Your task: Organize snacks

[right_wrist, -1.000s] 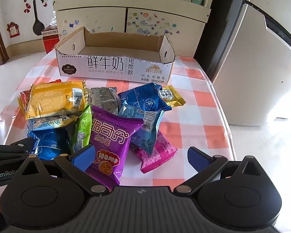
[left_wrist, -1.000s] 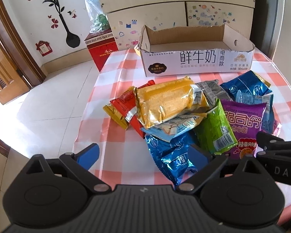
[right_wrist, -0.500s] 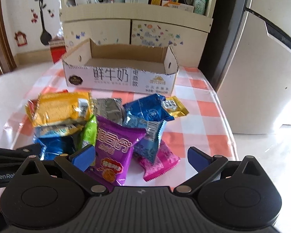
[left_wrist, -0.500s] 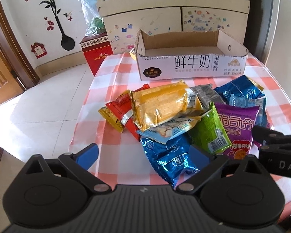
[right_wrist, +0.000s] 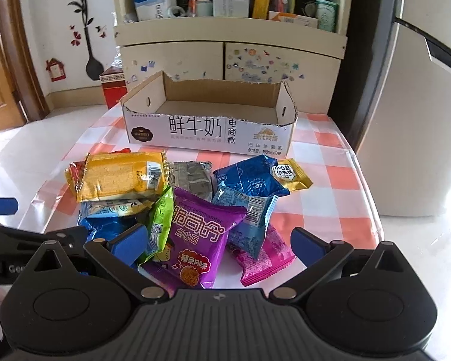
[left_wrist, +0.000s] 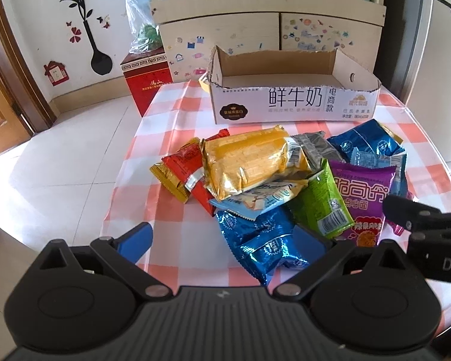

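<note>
Left wrist: left gripper [left_wrist: 222,237] wide apart, empty | right gripper [right_wrist: 218,242] wide apart, empty

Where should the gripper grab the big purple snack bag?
Probably the purple bag by its near crimped bottom edge, coming from the front with the open right gripper. It lies flat on top of the pile, tilted, and that flat seam points at the fingers, so they could likely pinch it without disturbing the green packet beside it.
</note>
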